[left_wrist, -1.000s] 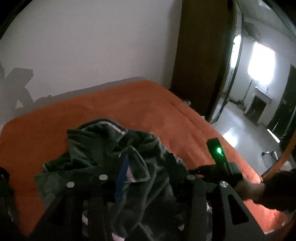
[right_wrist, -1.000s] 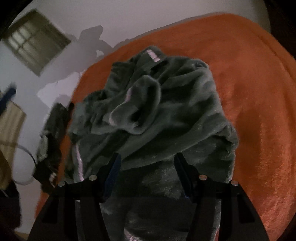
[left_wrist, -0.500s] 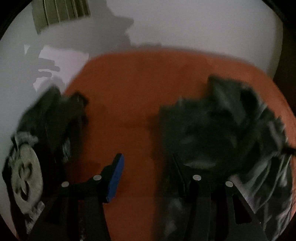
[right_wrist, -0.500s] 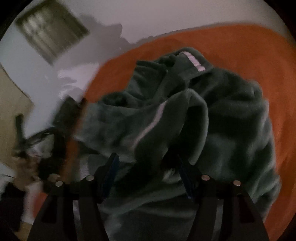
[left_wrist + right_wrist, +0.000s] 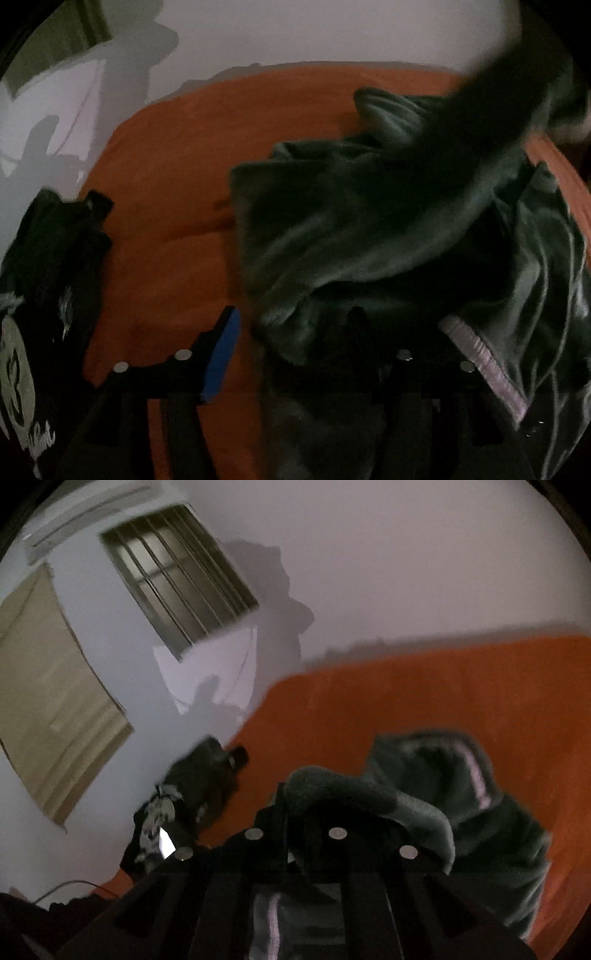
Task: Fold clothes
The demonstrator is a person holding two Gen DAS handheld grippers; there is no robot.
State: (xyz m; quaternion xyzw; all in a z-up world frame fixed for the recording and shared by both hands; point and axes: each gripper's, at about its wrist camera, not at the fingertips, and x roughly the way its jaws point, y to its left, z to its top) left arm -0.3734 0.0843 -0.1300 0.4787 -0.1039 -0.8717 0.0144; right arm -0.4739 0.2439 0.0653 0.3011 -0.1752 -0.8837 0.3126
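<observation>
A dark green fleece garment [image 5: 388,221] with a pale pink trim lies crumpled on the orange bed [image 5: 166,184]. In the left wrist view my left gripper [image 5: 291,343] points down at the garment's near left edge. Its jaws are opening; a corner of the fleece hangs between the blue-padded finger [image 5: 221,350] and the dark right finger, not pinched. In the right wrist view my right gripper [image 5: 295,812] is shut on a thick fold of the green garment [image 5: 369,797] and holds it lifted above the bed [image 5: 443,694]. The rest of the garment sags down to the right.
A black garment [image 5: 48,258] with a round pale print lies at the bed's left edge by the white wall, also in the right wrist view as the black garment [image 5: 195,786]. A barred window [image 5: 177,576] and a beige curtain [image 5: 48,686] are on the wall.
My right gripper closed on a fold of the green garment and rose with it. My left gripper let go, swung left and down toward the garment's left edge, and its jaws widened.
</observation>
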